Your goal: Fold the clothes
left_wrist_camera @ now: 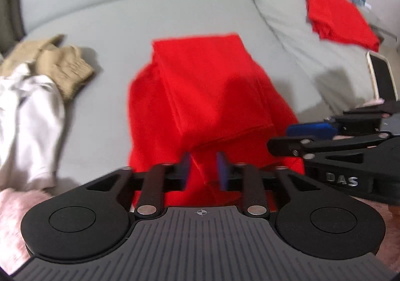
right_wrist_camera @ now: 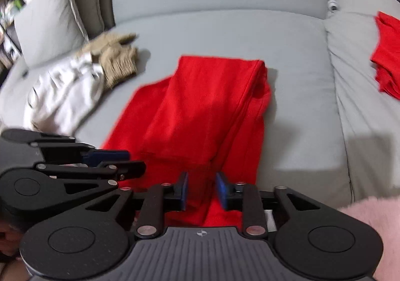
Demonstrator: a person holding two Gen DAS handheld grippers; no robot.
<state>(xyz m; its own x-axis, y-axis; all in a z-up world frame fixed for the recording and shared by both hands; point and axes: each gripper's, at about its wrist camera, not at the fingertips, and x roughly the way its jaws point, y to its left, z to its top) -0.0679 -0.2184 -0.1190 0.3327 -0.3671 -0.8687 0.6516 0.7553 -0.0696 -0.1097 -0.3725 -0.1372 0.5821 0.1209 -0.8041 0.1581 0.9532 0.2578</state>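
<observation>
A red garment [left_wrist_camera: 200, 81] [right_wrist_camera: 200, 106] lies lengthwise on the grey sofa seat [left_wrist_camera: 112, 18] [right_wrist_camera: 225, 31]. Its top layer is folded over toward the far end. The near end rises to both grippers. My left gripper [left_wrist_camera: 204, 171] [right_wrist_camera: 135, 161] has its blue pads drawn close, with bunched red cloth between them. Just to its right, my right gripper [right_wrist_camera: 202, 189] [left_wrist_camera: 281, 138] holds the same near edge the same way. Both views are blurred.
A white garment [left_wrist_camera: 32, 116] [right_wrist_camera: 67, 91] and a beige knit [left_wrist_camera: 65, 66] [right_wrist_camera: 117, 61] are heaped on the left. A second red garment [left_wrist_camera: 335, 16] [right_wrist_camera: 387, 56] lies on the right seat, near a phone-like slab [left_wrist_camera: 382, 76]. Cushions [right_wrist_camera: 50, 21] stand far left. Pink fluffy fabric [right_wrist_camera: 370, 218] is close by.
</observation>
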